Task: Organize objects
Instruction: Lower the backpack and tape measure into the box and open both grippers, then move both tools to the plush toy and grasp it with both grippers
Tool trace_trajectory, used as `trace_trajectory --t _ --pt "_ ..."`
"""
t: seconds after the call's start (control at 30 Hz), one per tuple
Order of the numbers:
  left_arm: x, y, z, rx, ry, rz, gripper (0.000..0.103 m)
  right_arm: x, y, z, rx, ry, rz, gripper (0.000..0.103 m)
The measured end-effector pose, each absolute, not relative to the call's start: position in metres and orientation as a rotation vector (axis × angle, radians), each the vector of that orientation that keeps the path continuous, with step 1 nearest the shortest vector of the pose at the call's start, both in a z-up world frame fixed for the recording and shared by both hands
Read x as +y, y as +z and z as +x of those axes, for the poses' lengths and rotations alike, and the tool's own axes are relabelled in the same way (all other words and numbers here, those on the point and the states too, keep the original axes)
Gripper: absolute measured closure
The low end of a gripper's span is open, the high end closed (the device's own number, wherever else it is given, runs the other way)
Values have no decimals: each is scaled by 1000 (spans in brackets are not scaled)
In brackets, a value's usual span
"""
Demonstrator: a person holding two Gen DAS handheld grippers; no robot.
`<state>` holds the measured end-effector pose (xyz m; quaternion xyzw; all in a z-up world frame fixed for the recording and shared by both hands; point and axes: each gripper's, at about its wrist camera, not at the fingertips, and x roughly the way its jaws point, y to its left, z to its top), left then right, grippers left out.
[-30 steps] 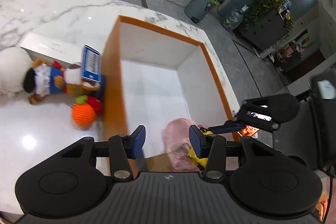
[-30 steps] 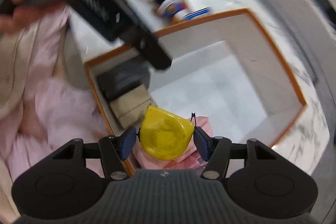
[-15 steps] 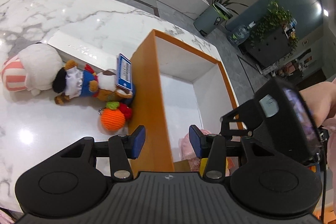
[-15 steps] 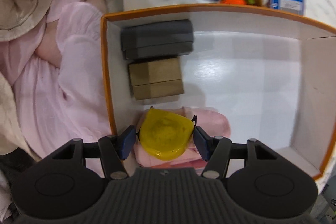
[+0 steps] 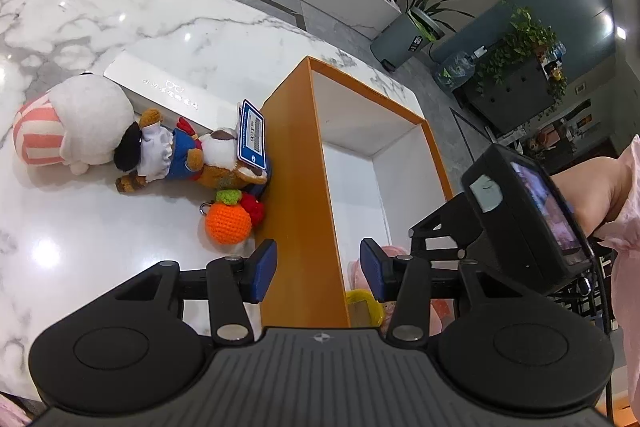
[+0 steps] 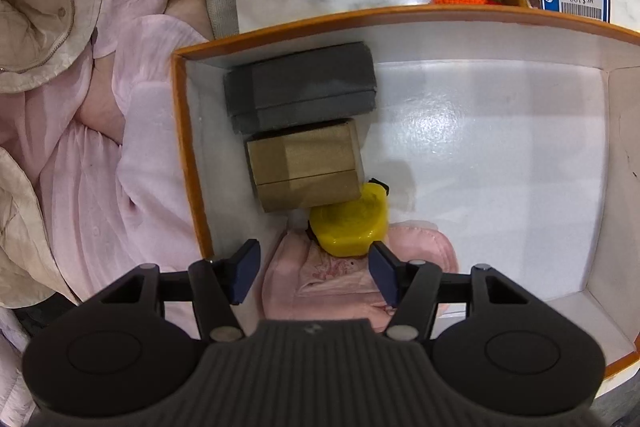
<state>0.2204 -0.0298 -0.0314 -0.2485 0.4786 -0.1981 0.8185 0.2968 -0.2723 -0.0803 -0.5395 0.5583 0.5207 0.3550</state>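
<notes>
Yellow plastic piece (image 6: 352, 223) is lying in the orange-rimmed box (image 6: 188, 147), resting on a pink cloth (image 6: 340, 279) and touching a tan box (image 6: 304, 163). I am seeing my right gripper (image 6: 314, 273) released above it, my left gripper (image 5: 318, 269) released over the box wall.

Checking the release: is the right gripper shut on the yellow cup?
No, the right gripper is open and the yellow cup lies clear beyond its pads, on the pink cloth.
</notes>
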Motion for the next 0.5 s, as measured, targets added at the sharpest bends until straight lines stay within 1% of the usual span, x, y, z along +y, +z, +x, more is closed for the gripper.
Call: trace_trajectory --t 0.17,0.3,0.4,0.5 --pt "-22 -27 215 1006 -424 -510 50 -278 -65 296 1401 1302 -1354 40" --pt "-12 -18 207 981 -441 -464 49 -285 -40 297 1323 1262 -1276 41" --pt "-3 -11 202 961 -454 -396 48 -285 -18 297 1225 1236 -1151 40" --pt "5 -5 201 940 -449 -316 48 -283 2 302 1133 1169 -947 40"
